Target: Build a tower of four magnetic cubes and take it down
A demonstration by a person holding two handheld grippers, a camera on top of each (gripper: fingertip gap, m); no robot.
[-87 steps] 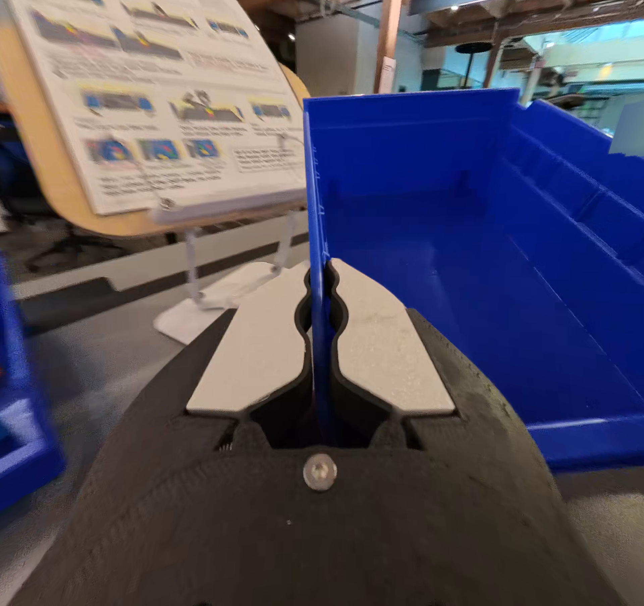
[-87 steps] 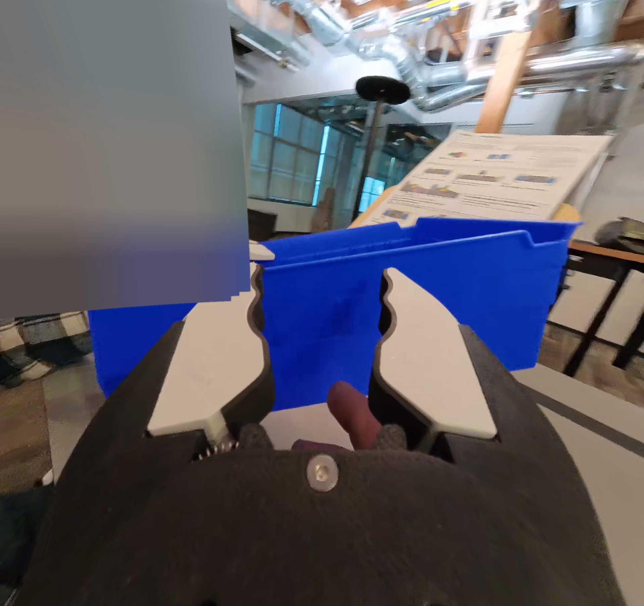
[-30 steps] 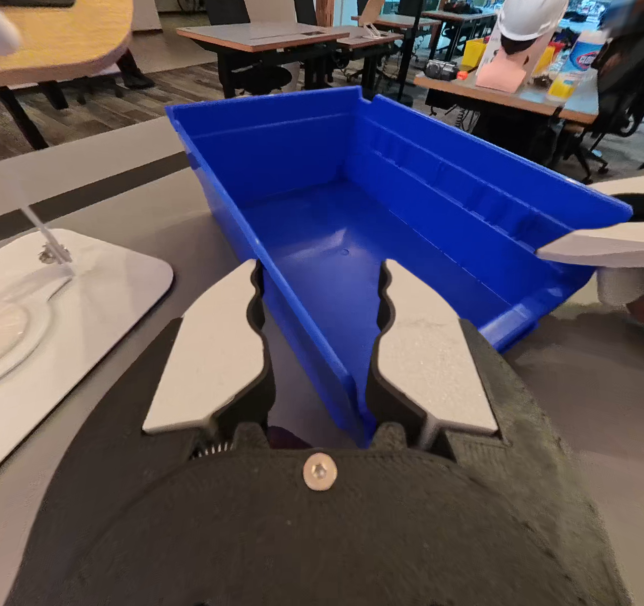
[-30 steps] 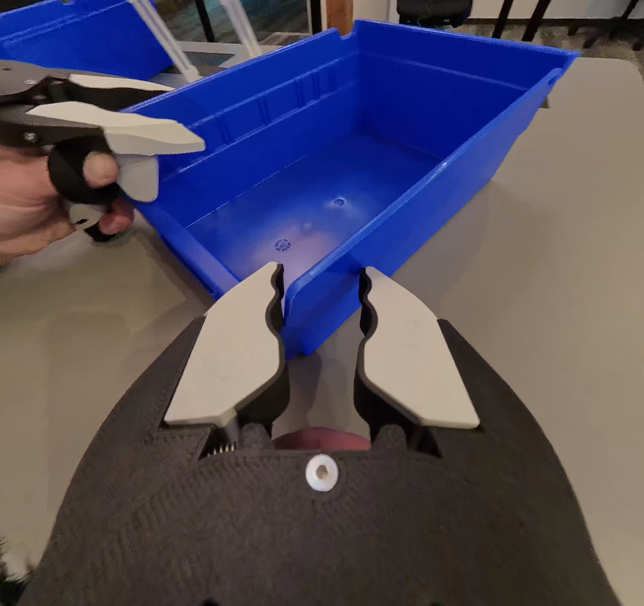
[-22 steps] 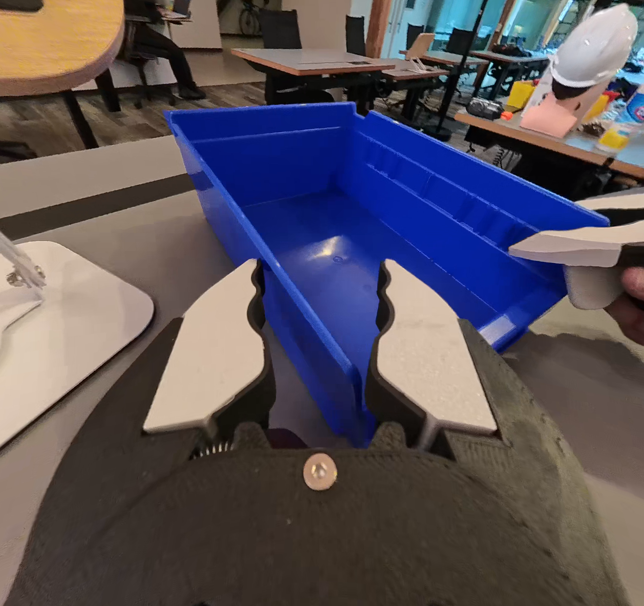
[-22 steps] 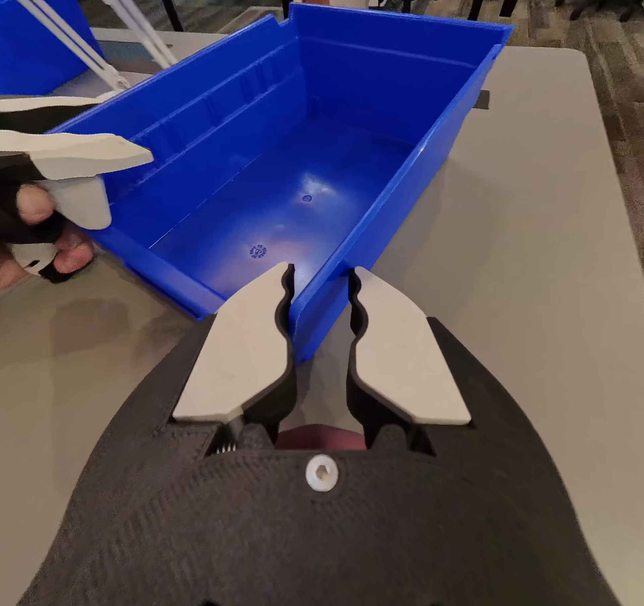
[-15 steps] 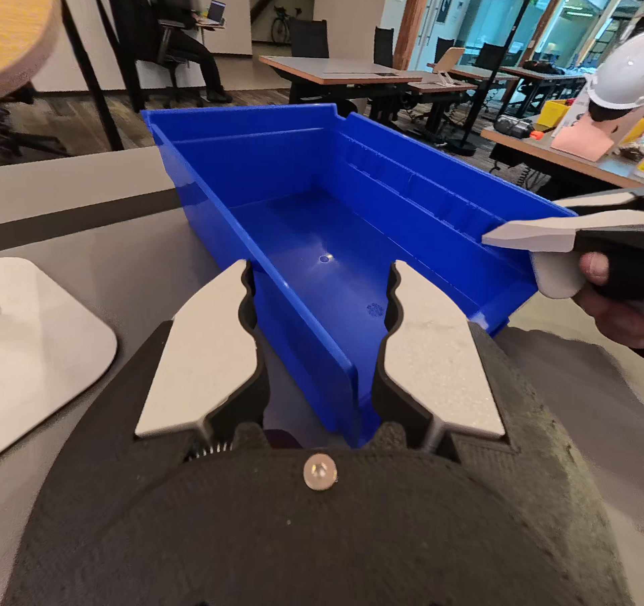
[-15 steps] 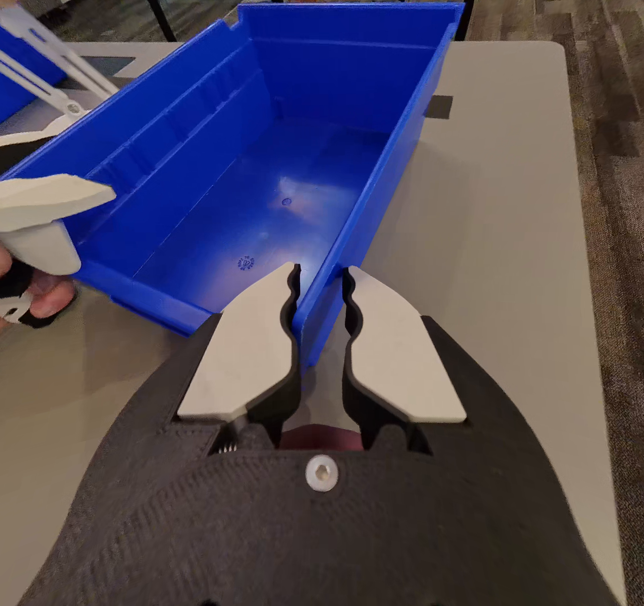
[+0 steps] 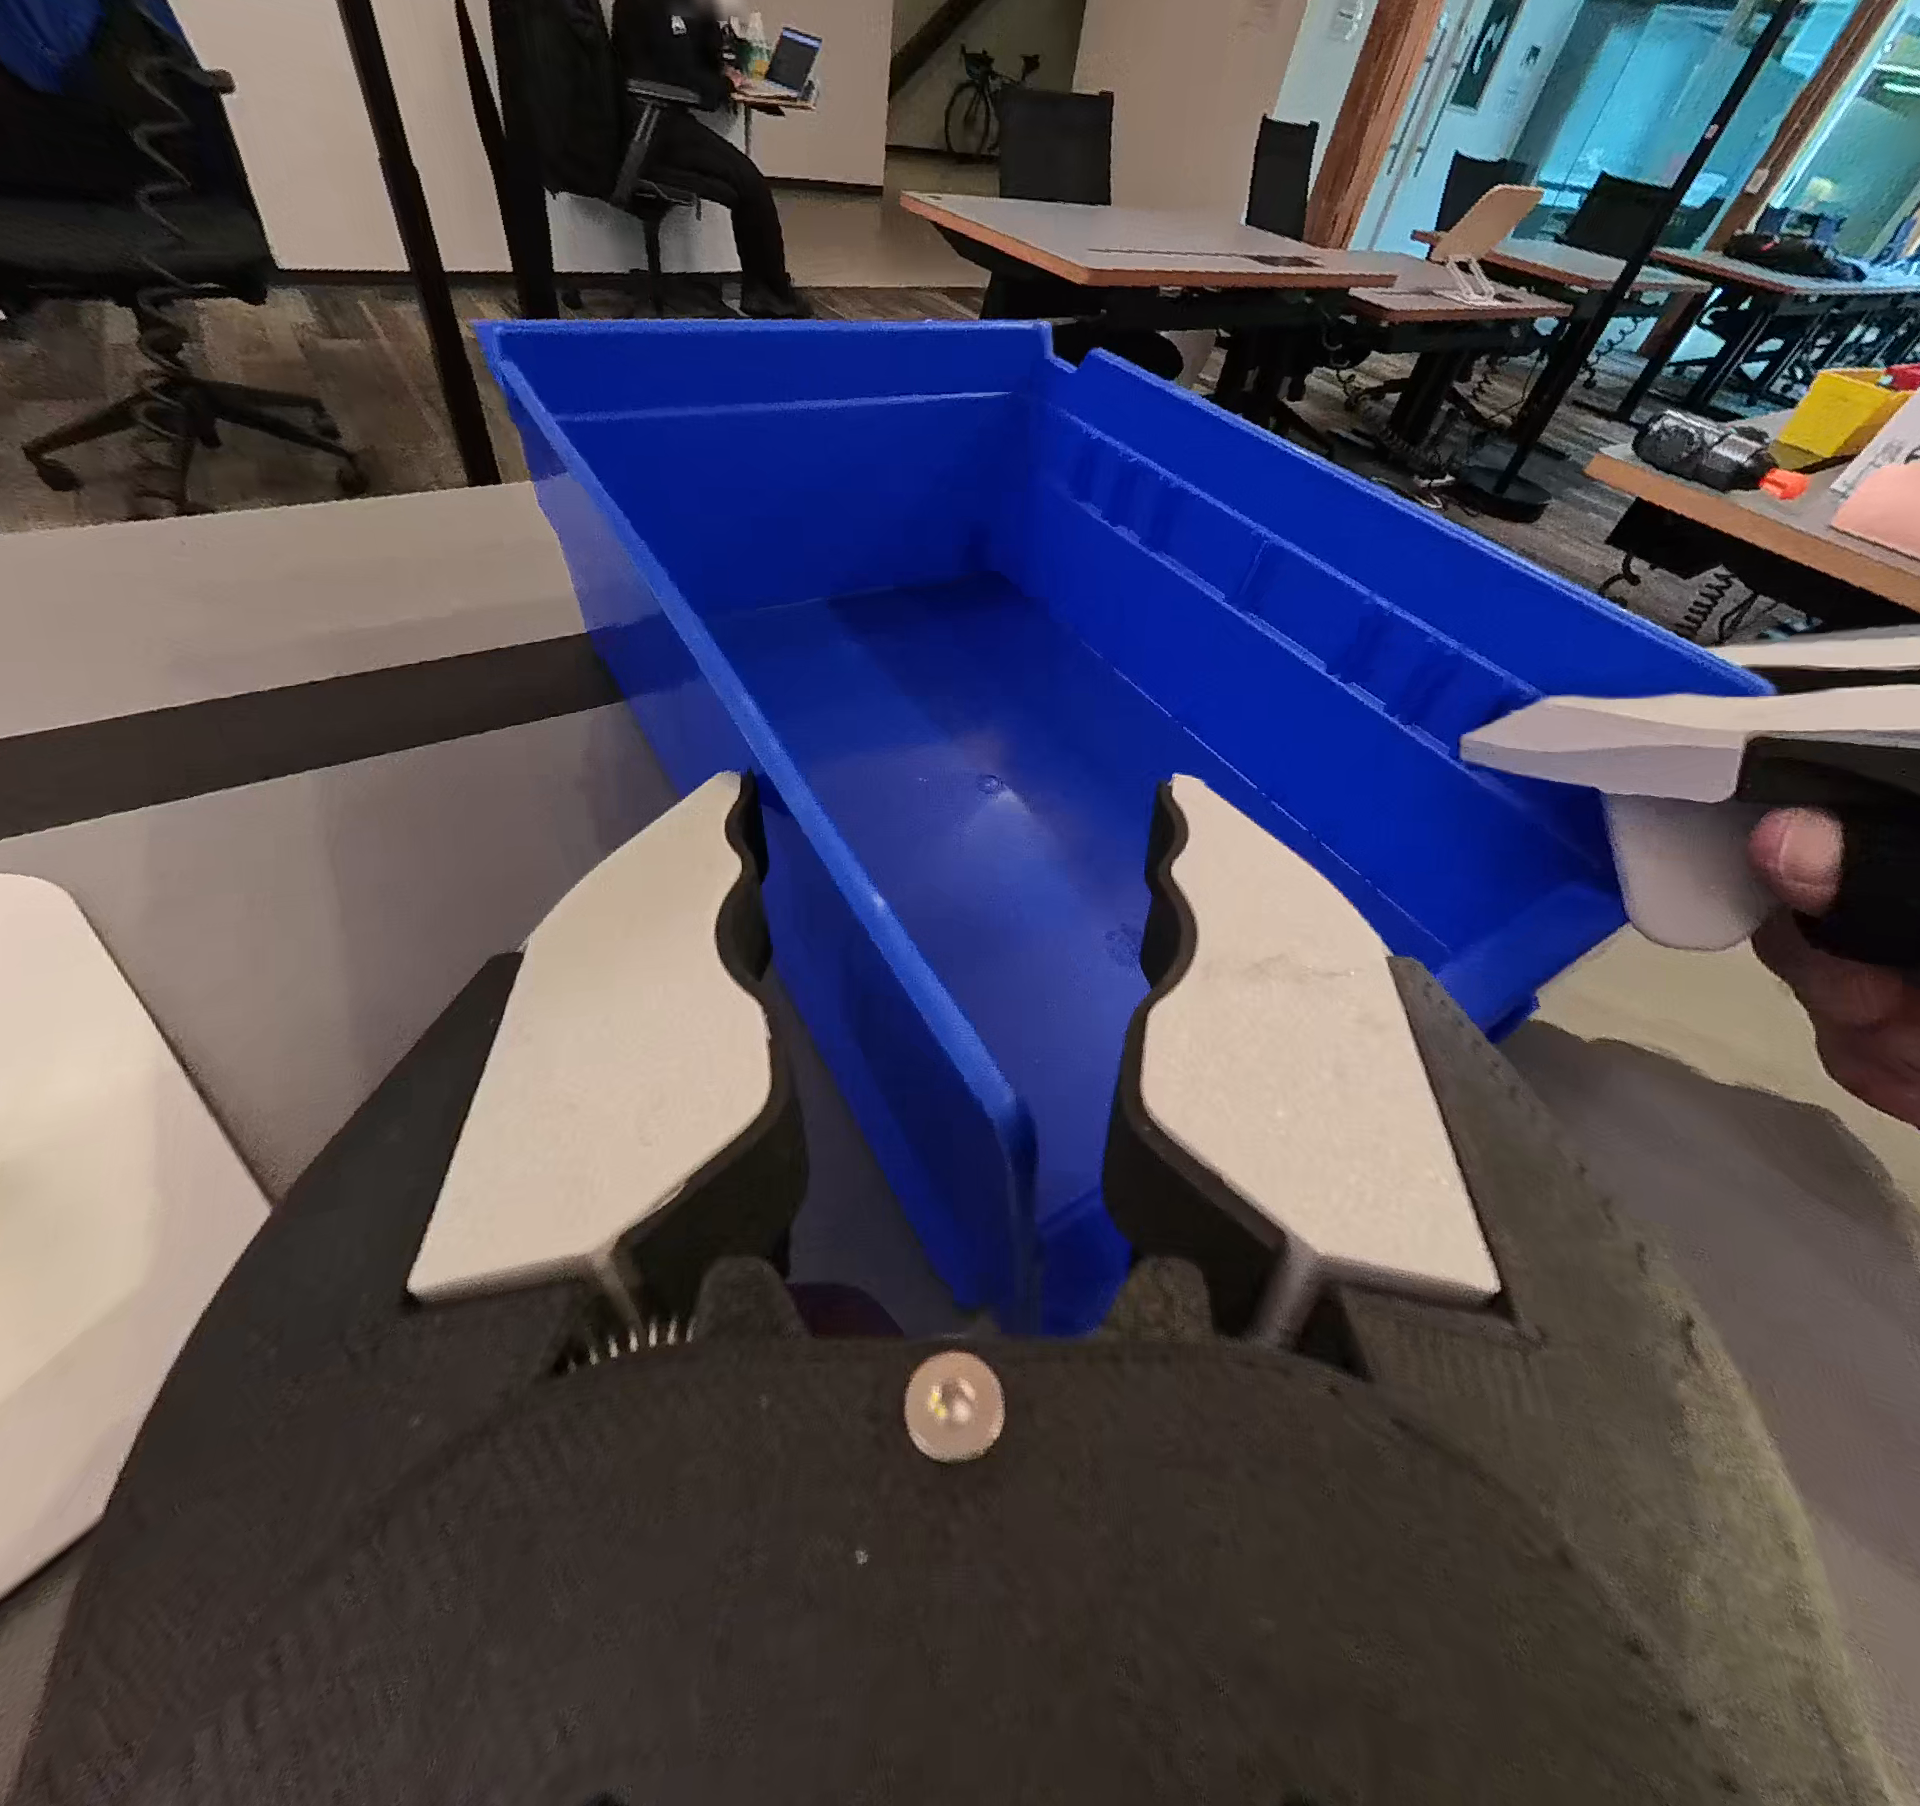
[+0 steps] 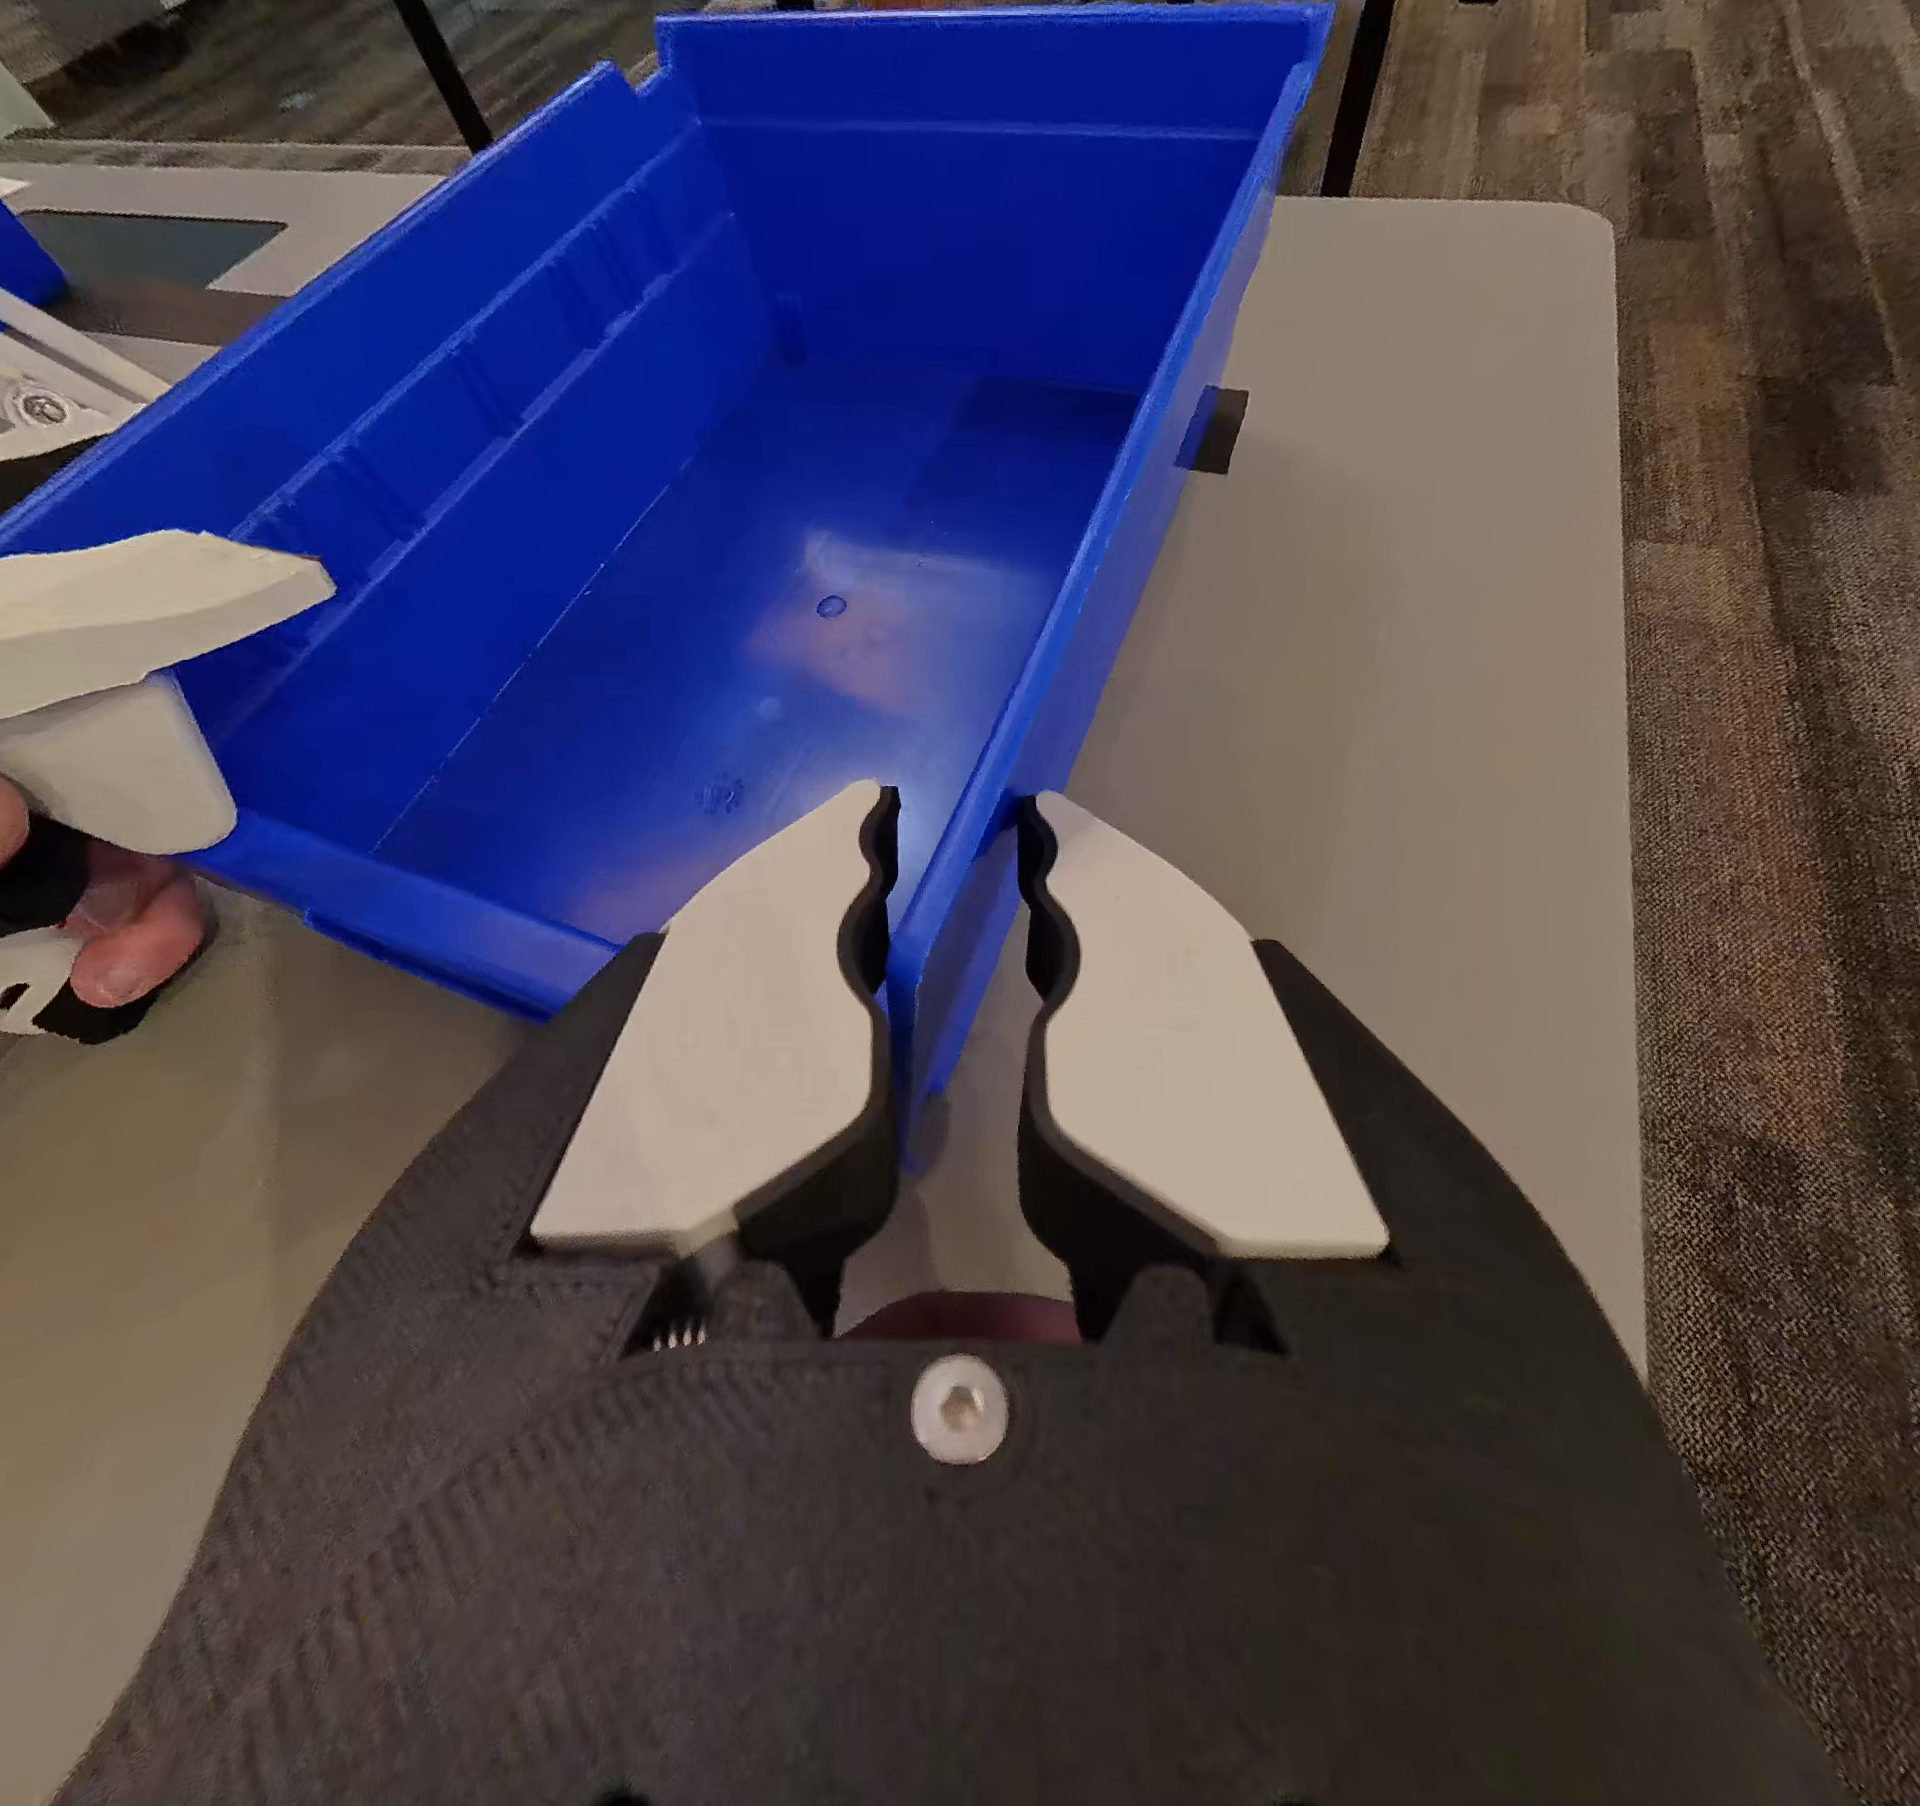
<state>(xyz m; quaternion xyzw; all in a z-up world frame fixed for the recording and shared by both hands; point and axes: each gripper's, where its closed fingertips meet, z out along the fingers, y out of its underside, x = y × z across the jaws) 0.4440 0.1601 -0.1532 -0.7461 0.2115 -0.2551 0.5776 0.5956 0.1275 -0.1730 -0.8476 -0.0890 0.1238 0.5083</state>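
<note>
Left wrist view showed the left gripper [image 9: 951, 821] straddling the near-left corner of the blue bin [image 9: 831, 426], jaws spread wide, left side wall passing between them without being pinched. The right gripper [image 10: 956, 821] sat at the near-right corner, its jaws apart by a narrow gap around the right side wall — inner finger looked close to or against the plastic, outer one clear of it, so not clamped as far as could be seen. The bin rested on the grey table [image 10: 1403, 613] and its floor was bare. No magnetic cubes showed in either view — where they were could not be told, no tower stood anywhere in frame. Judgement: either the build had not begun or the cubes were out of view; nothing showed which, and stacking plus takedown could not be confirmed done. Both grippers were held low, pointing along the bin's length, fingers [image 9: 623, 1029] tilted slightly down toward the rim. A white stand base [image 9: 62, 1185] lay left of the bin.
</note>
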